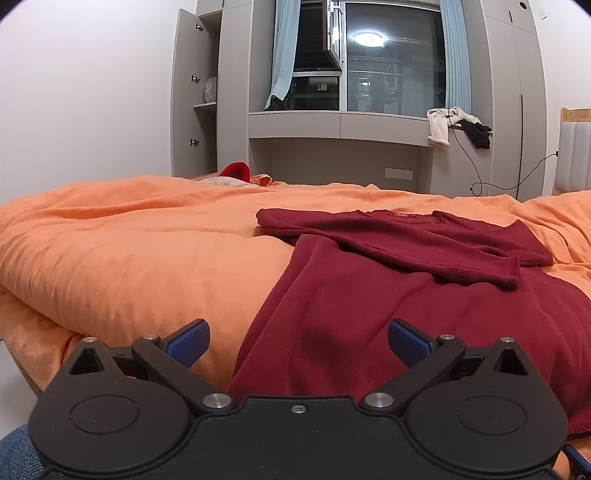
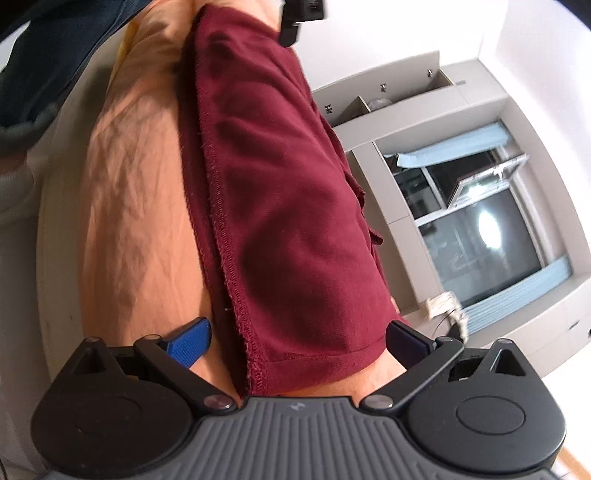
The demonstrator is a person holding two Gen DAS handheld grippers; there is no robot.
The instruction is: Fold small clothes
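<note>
A dark red long-sleeved top (image 1: 424,295) lies on the orange duvet (image 1: 129,251), one sleeve folded across its chest. My left gripper (image 1: 298,341) is open, its blue pads straddling the top's near left edge just above the hem. In the right wrist view, rolled sideways, my right gripper (image 2: 298,341) is open with the top's hemmed corner (image 2: 295,258) between the jaws, not pinched. The left gripper (image 2: 301,18) shows at the top edge of that view.
A grey wardrobe and window unit (image 1: 332,125) stands behind the bed. A red item (image 1: 236,170) lies at the duvet's far side. Clothes and a cable hang from the shelf (image 1: 458,125) at right. The bed's near edge (image 1: 22,369) drops off at left.
</note>
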